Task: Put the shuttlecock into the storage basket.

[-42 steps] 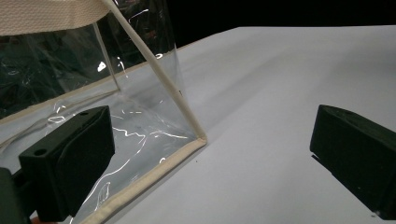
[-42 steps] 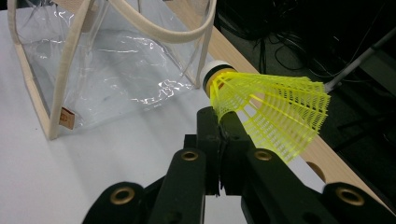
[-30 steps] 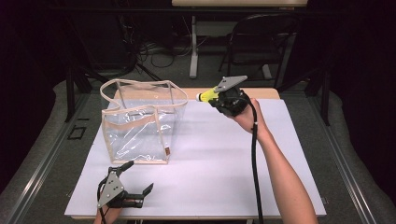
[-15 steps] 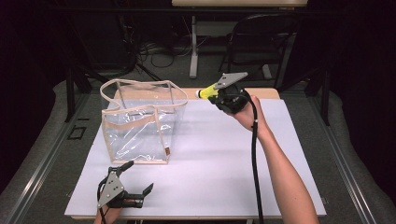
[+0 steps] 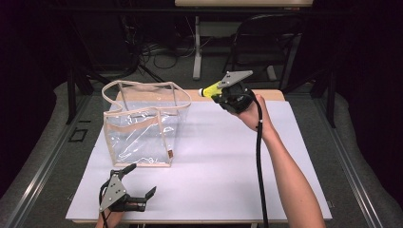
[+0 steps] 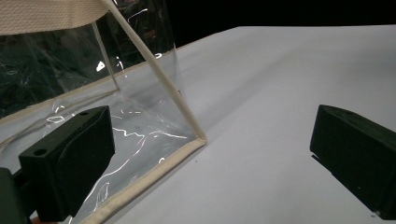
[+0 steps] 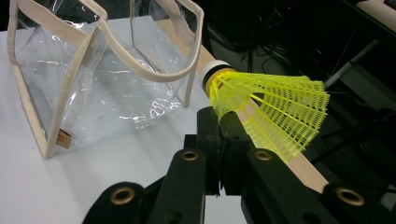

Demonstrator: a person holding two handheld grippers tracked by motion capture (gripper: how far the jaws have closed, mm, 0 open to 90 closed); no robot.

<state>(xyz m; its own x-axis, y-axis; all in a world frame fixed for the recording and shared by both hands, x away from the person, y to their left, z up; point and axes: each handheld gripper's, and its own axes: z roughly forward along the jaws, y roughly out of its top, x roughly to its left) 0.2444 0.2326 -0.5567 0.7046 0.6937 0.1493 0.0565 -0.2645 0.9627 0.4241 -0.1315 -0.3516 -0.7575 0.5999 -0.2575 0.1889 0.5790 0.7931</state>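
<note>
yellow shuttlecock (image 7: 261, 105): clamped in right fingers (image 5: 215, 92), cork end pointing left
clear bag (image 5: 142, 124): mouth just left, below
left fingers (image 6: 369, 158): open, empty, at the bag's near corner

Black grippers: left gripper (image 5: 124, 194), right gripper (image 5: 223, 93); grey three-cornered plates, brass-ringed screw holes, black cable; bare forearms.

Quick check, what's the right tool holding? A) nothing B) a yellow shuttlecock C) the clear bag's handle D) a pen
B: in the right gripper view the right tool is clamped on the yellow shuttlecock, held in the air beside the clear bag and apart from it.
</note>
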